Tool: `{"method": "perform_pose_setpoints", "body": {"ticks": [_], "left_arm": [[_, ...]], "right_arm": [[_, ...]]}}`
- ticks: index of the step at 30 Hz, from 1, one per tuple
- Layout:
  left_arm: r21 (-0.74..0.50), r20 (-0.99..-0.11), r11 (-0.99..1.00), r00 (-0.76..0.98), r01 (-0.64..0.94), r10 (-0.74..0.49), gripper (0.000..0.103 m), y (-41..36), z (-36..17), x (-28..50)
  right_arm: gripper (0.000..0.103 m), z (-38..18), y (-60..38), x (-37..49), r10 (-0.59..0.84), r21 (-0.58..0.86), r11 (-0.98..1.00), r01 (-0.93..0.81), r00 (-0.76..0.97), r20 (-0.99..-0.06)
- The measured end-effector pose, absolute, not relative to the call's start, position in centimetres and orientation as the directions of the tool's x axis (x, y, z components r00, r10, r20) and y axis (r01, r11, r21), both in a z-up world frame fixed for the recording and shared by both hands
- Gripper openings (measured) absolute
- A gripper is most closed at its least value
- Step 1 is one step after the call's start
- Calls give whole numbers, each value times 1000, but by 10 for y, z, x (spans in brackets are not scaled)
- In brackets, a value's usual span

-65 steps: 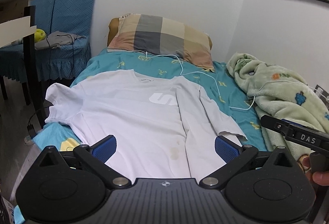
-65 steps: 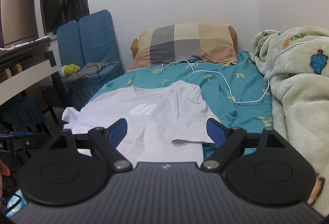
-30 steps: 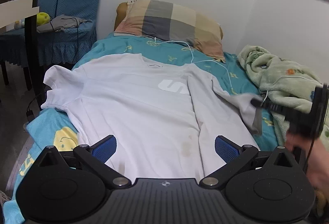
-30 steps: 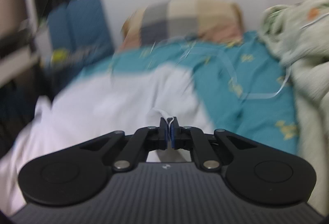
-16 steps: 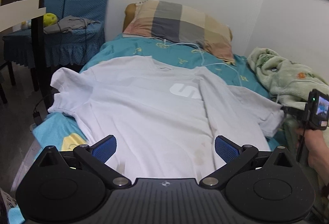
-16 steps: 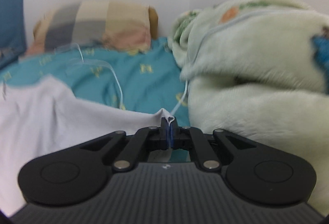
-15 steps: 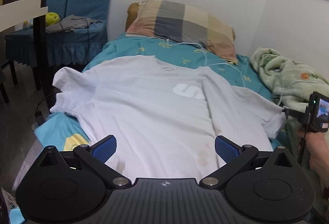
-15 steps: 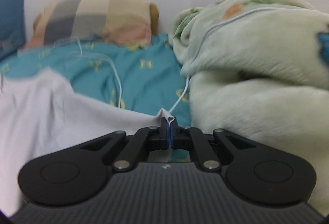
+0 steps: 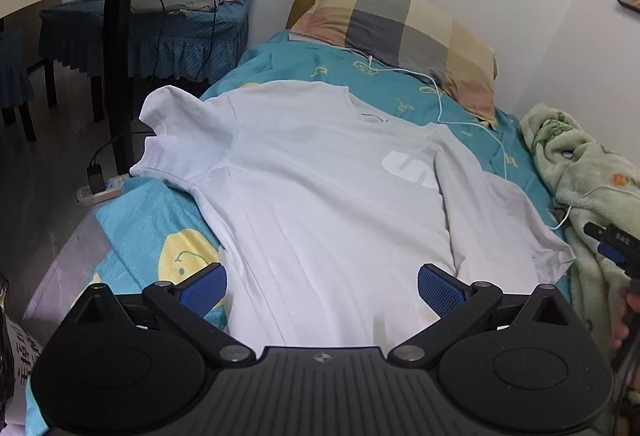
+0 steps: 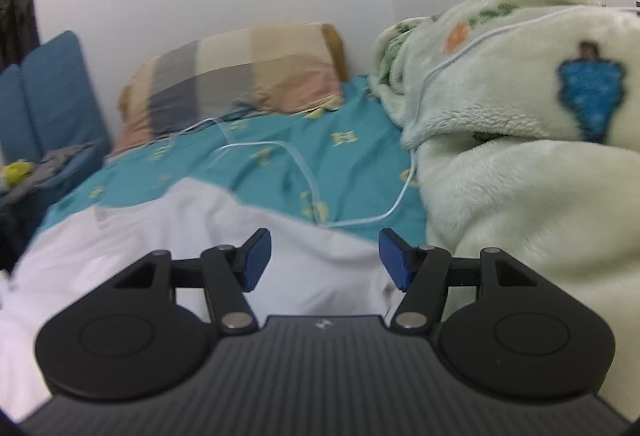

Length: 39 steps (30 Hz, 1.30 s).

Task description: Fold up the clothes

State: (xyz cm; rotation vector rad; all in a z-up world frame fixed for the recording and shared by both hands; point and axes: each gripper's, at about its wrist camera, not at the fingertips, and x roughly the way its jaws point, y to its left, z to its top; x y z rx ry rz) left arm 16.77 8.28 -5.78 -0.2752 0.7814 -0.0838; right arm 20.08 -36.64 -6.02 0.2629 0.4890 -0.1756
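Note:
A white T-shirt (image 9: 320, 188) with a white logo lies spread flat on the teal bed sheet (image 9: 304, 68), both sleeves out. My left gripper (image 9: 322, 286) is open and empty, hovering over the shirt's lower hem. My right gripper (image 10: 324, 258) is open and empty just above the shirt's right sleeve (image 10: 312, 264); it also shows at the right edge of the left wrist view (image 9: 612, 246), next to the sleeve (image 9: 516, 228).
A checked pillow (image 9: 400, 32) lies at the bed head, with a white cable (image 9: 472, 124) running across the sheet. A green fleece blanket (image 10: 520, 140) is heaped along the right side. A blue-covered chair (image 9: 160, 16) and a power strip (image 9: 100, 190) stand left of the bed.
My right gripper has opened and let go of the right sleeve, which now lies spread out by the blanket. My left gripper stayed open and shifted its view left.

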Motion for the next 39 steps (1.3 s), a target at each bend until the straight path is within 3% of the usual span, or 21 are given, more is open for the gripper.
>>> {"method": "perform_pose_setpoints", "body": {"ticks": [7, 16, 19, 21, 28, 33, 39], "left_arm": [[-279, -677, 960, 706, 14, -208, 103, 84, -41, 148], [-249, -712, 966, 665, 64, -228, 103, 78, -38, 128], [-288, -705, 956, 664, 52, -248, 103, 85, -38, 125], [-306, -707, 952, 661, 32, -250, 103, 90, -39, 125], [-414, -703, 910, 641, -14, -309, 103, 112, -41, 121], [-406, -716, 914, 630, -26, -300, 102, 114, -41, 124], [-361, -762, 932, 583, -24, -280, 102, 110, -50, 124]], "right_arm": [[62, -27, -314, 127, 137, 277, 957, 83, 712, -689], [60, -62, -262, 36, 264, 314, 948, 45, 432, -862], [43, -72, -250, 32, 252, 280, 960, 23, 371, -894], [7, -78, -241, 34, 232, 241, 970, -13, 324, -917], [3, -44, -221, 23, 124, 56, 969, -242, 278, -953], [3, -33, -243, 13, 80, 11, 966, -258, 260, -962], [4, -60, -253, 15, 55, 10, 976, -219, 200, -978]]}}
